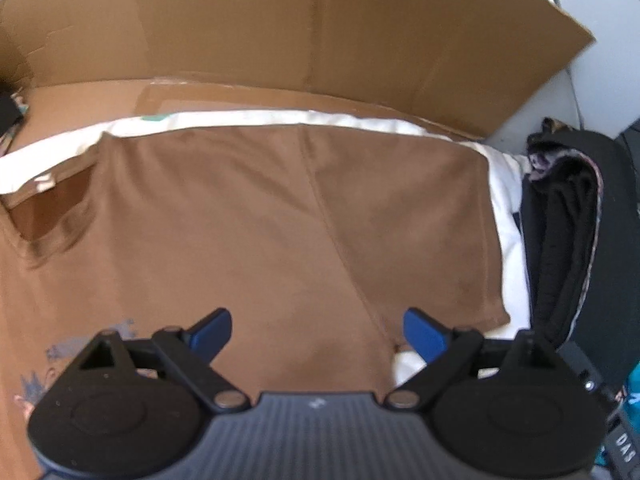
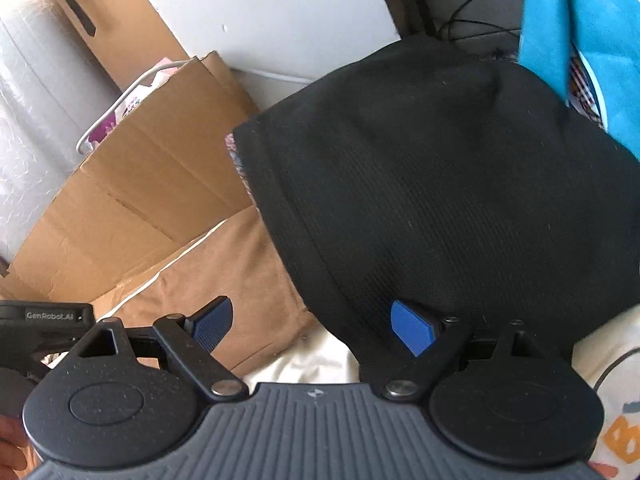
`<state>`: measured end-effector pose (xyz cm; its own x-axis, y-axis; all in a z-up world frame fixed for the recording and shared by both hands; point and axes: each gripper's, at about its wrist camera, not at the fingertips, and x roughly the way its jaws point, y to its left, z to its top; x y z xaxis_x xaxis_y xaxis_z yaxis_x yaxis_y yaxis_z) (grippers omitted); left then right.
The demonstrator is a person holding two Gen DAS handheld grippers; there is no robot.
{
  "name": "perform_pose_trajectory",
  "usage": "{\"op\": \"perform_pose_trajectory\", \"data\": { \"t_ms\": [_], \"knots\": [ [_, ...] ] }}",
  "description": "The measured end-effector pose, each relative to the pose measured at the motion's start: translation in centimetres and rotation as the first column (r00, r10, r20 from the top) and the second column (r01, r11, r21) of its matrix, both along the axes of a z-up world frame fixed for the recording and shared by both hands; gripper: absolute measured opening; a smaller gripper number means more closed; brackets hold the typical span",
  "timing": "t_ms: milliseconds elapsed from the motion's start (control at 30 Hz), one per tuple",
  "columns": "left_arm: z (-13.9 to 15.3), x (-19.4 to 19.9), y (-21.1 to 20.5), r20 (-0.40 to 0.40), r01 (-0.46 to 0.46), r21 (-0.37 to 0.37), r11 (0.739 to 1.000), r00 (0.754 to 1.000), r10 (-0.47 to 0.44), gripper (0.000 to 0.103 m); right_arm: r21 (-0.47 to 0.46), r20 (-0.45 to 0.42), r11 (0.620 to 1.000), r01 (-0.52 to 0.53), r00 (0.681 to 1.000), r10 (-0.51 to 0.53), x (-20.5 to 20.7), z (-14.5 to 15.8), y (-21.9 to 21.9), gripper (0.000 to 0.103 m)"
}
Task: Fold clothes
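Observation:
A brown T-shirt (image 1: 248,216) lies spread flat on a white cloth (image 1: 508,240), with its sleeve to the right and a faint print at the lower left. My left gripper (image 1: 318,334) hovers open just above the shirt near the sleeve seam, nothing between its blue pads. In the right wrist view, my right gripper (image 2: 312,328) stands open over the brown shirt's (image 2: 224,276) edge and the white cloth (image 2: 316,356). A folded black garment (image 2: 460,184) lies right beside it, and its right fingertip (image 2: 412,326) is at that garment's hem.
A tall cardboard sheet (image 1: 280,28) stands behind the shirt; more cardboard (image 2: 132,184) leans at the left in the right wrist view. The black garment (image 1: 568,232) borders the shirt on the right. A blue cloth (image 2: 580,32) hangs at the upper right. A second handheld device (image 2: 44,324) shows at the left.

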<state>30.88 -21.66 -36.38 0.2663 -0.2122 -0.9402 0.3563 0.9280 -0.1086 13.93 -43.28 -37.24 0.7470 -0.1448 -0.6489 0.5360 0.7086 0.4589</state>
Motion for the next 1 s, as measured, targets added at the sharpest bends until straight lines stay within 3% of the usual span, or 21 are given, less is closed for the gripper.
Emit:
{"op": "perform_pose_trajectory", "data": {
  "t_ms": [100,200,267,367,433,533,600,667,833,1000],
  "knots": [
    [-0.2,-0.6,-1.1,0.049,0.057,0.008,0.998,0.997,-0.058,0.093,-0.007,0.015,0.999,-0.037,0.999,0.037,0.1,-0.9,0.9,0.089],
    [-0.1,-0.9,-1.2,0.083,0.055,-0.011,0.998,0.995,-0.054,0.087,-0.018,0.025,0.997,-0.081,0.996,0.082,0.7,-1.5,1.7,0.084],
    [0.0,-1.2,-1.1,0.115,0.065,-0.004,0.998,0.991,-0.064,0.08,0.025,0.026,0.996,-0.087,0.996,0.087,1.5,-2.2,1.6,0.072],
    [-0.2,-1.9,-0.9,0.148,0.068,0.011,0.998,0.987,-0.069,0.076,0.073,0.018,0.996,-0.059,0.998,0.058,2.8,-3.4,0.8,0.062],
    [-0.7,-2.1,-0.5,0.127,0.067,-0.006,0.998,0.99,-0.066,0.069,0.09,0.024,0.995,-0.043,0.999,0.041,3.3,-4.0,0.3,0.061],
    [-1.6,-2.3,0.0,0.104,0.05,-0.012,0.999,0.993,-0.049,0.053,0.128,0.051,0.991,-0.026,0.998,0.02,3.8,-4.5,-0.2,0.06],
    [-2.1,-2.6,0.4,0.096,0.042,-0.019,0.999,0.995,-0.04,0.039,0.16,0.049,0.987,0.0,0.999,-0.008,4.0,-4.8,-0.6,0.054],
    [-2.4,-2.9,0.8,0.091,0.026,-0.03,0.999,0.996,-0.023,0.037,0.173,0.036,0.985,0.006,0.999,-0.012,4.5,-5.1,-0.8,0.044],
    [-3.2,-3.1,1.0,0.076,0.013,-0.048,0.999,0.997,-0.009,0.037,0.13,-0.025,0.991,0.028,0.999,-0.025,6.1,-5.5,-0.1,0.032],
    [-3.4,-3.1,1.3,0.075,0.016,-0.062,0.998,0.997,-0.011,0.037,0.095,-0.057,0.993,0.068,0.996,-0.062,7.8,-5.2,0.5,0.032]
  ]
}}
